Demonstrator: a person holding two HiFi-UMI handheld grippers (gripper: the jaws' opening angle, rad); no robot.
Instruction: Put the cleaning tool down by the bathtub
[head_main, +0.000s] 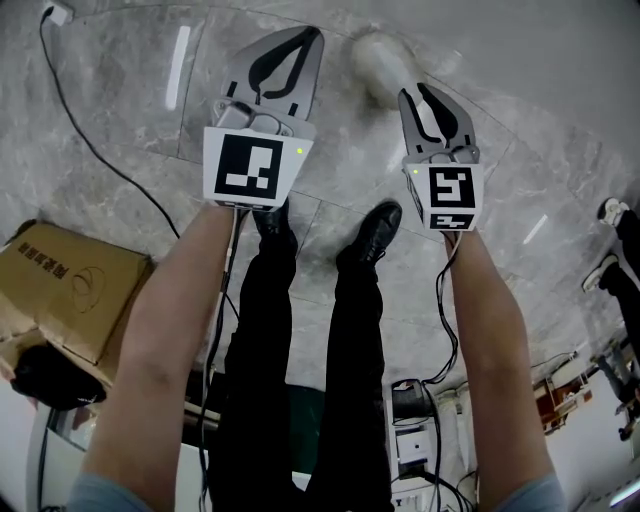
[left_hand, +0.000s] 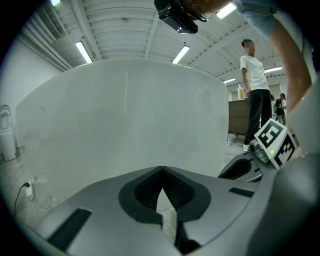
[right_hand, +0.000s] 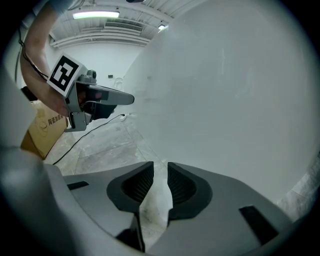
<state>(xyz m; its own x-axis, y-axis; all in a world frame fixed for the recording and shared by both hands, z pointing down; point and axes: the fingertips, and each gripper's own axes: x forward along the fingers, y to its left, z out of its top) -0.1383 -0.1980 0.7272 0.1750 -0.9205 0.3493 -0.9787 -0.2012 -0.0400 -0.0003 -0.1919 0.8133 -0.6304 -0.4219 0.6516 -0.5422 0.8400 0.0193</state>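
The only thing that could be the cleaning tool (head_main: 383, 62) is a pale, rounded, blurred shape lying on the grey marble floor (head_main: 130, 90), on the far side of the two jaw tips and between them; it is too blurred to be sure of. Neither tool touches it. The white wall of the bathtub (left_hand: 125, 125) fills both gripper views, rising straight from the floor just beyond the jaws.

The left hand-held gripper (head_main: 303, 38) has its jaws closed tip to tip with nothing between them. The right hand-held gripper (head_main: 420, 94) has its jaws a little apart, and only bare floor shows through the gap. Both are held out side by side over the floor, the left one reaching slightly farther.

Below them are the person's black trousers and black shoes (head_main: 372, 232). A cardboard box (head_main: 70, 285) sits on the near left, and a black cable (head_main: 100, 150) runs across the floor on the far left. A second person (left_hand: 255, 95) stands to the right past the tub
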